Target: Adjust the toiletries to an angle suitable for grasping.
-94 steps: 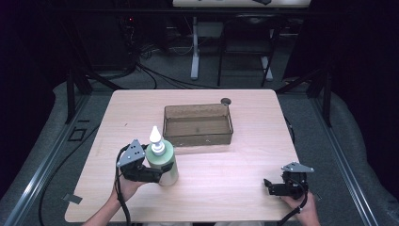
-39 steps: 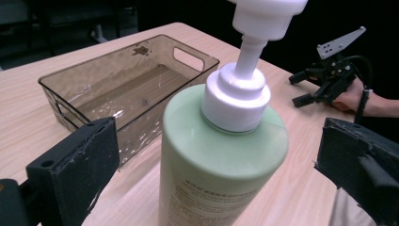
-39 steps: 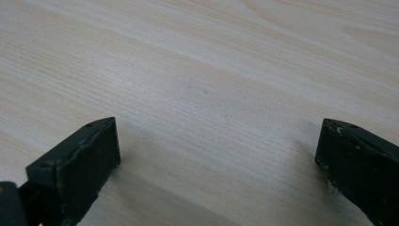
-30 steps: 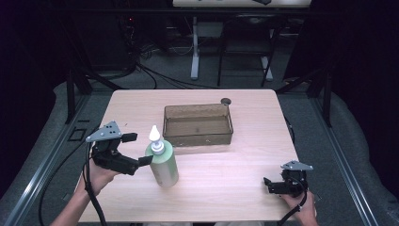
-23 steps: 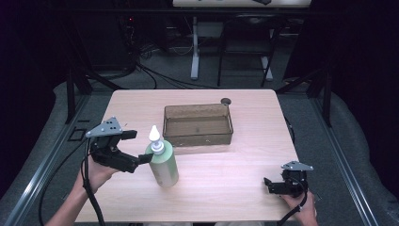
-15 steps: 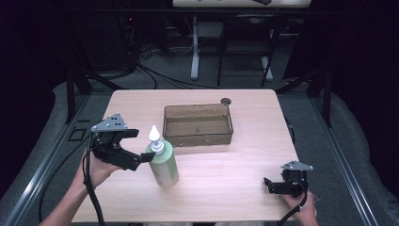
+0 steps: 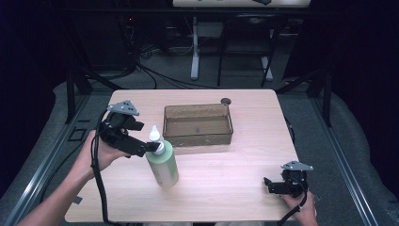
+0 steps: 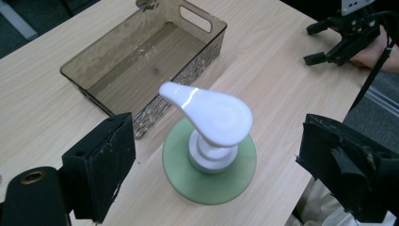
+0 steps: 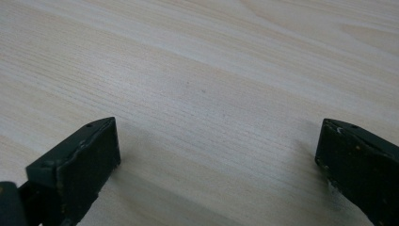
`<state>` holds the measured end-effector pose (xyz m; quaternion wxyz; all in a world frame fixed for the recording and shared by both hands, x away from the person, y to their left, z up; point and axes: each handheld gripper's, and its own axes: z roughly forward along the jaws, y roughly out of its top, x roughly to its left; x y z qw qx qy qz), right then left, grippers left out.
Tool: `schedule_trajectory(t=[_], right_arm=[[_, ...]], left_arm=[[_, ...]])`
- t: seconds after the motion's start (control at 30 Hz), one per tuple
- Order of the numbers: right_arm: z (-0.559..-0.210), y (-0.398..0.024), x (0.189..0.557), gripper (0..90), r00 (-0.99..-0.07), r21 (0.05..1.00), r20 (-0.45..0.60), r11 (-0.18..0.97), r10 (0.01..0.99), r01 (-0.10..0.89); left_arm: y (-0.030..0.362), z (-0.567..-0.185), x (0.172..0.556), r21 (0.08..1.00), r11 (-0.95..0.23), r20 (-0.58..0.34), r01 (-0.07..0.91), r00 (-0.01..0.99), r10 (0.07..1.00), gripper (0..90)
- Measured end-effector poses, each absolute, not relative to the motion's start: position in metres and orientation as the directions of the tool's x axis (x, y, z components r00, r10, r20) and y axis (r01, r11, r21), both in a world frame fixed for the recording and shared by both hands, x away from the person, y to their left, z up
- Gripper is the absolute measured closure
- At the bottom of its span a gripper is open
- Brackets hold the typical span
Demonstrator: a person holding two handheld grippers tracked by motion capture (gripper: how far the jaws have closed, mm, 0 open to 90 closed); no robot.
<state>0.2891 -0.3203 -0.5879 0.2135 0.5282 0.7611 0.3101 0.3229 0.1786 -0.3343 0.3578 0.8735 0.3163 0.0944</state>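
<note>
Left gripper view: left gripper (image 8: 214, 165) jaws spread wide either side of the green pump bottle (image 8: 210, 160), upright on the pale wood table (image 7: 244, 160) beside a smoky plastic bin (image 7: 197, 125). Right gripper (image 7: 275, 184) jaws apart over bare wood. Surrounding room dark, cables on floor.

Pale matt wood-grain tabletop (image 7: 235, 169); glossy white plastic pump head (image 8: 211, 113); rippled, smoky translucent plastic bin (image 7: 198, 125).

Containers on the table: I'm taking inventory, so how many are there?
2: a green pump bottle standing near the left gripper, and an open brown bin behind it, mid-table.
</note>
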Motion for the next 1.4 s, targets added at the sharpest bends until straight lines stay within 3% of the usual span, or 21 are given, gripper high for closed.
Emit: schedule_trajectory(t=[0.67, 1.27, 1.4], right_arm=[[-0.588, -0.321, 0.289, 0.0, -0.353, 0.698, 0.000, 0.253, 0.935, 0.670], [-0.588, -0.322, 0.288, 0.0, -0.355, 0.697, -0.002, 0.255, 0.935, 0.670], [-0.588, -0.322, 0.288, 0.0, -0.355, 0.697, -0.002, 0.255, 0.935, 0.670]], left_arm=[[0.156, -0.343, 0.347, 0.522, -0.624, -0.059, 0.582, 0.754, 0.654, 20.7], [0.143, -0.345, 0.353, 0.496, -0.661, -0.026, 0.563, 0.771, 0.636, 42.4], [0.140, -0.344, 0.352, 0.486, -0.674, -0.006, 0.556, 0.774, 0.634, 42.7]])
